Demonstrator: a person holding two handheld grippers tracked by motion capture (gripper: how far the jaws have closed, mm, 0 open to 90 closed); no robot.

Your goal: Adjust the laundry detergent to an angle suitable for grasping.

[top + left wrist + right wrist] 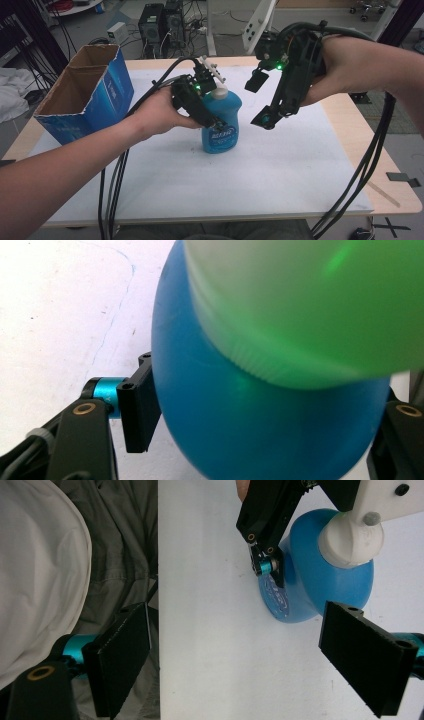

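A blue soap bottle (221, 122) with a white pump head (214, 72) stands upright on the white mat (260, 175) near the table's middle. My left gripper (214, 116) reaches in from the left and is shut on the bottle's body just below the shoulder. In the left gripper view a black pad (142, 407) lies flat against the bottle (260, 435), and the pump cap (310, 310) looms blurred above. My right gripper (261, 100) hangs open in the air to the right of the bottle. Nothing is between its pads (367, 660); the bottle (327, 585) lies beyond them.
An open blue cardboard box (82, 95) stands at the table's left rear. Black cables (362, 170) trail off the front right and front left edges. In the right gripper view the mat's edge (160, 605) borders the person's grey clothing (115, 555).
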